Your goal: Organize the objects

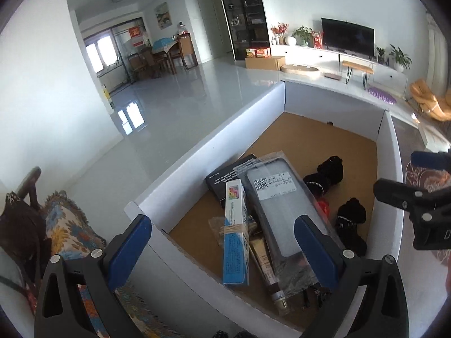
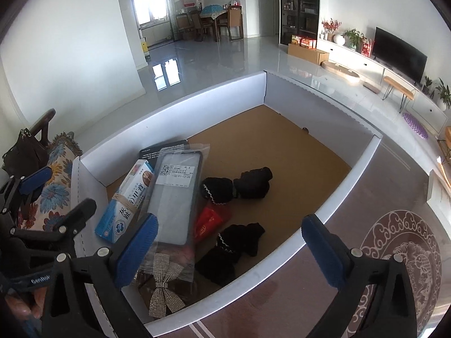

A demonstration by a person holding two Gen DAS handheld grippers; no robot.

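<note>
A shallow white cardboard box (image 1: pixel 214 143) (image 2: pixel 174 107) with a brown floor holds the objects. Inside lie a blue-and-white medicine carton (image 1: pixel 235 233) (image 2: pixel 126 197), a bagged phone case with a label (image 1: pixel 279 211) (image 2: pixel 174 194), a black box (image 1: pixel 225 177) (image 2: pixel 160 149), black socks (image 1: pixel 349 225) (image 2: pixel 251 183), a red packet (image 2: pixel 208 219) and a rhinestone bow (image 2: pixel 165 284). My left gripper (image 1: pixel 225 250) is open and empty above the box's near end. My right gripper (image 2: pixel 228 250) is open and empty above the socks and box rim; it also shows at the right of the left wrist view (image 1: pixel 417 205).
A floral cushion (image 1: pixel 70 231) (image 2: pixel 53 186) and a dark bag (image 2: pixel 25 149) lie left of the box. A patterned rug (image 2: pixel 403 267) lies to the right. Glossy floor, a TV unit (image 1: pixel 349 39) and dining furniture (image 2: pixel 214 22) are farther off.
</note>
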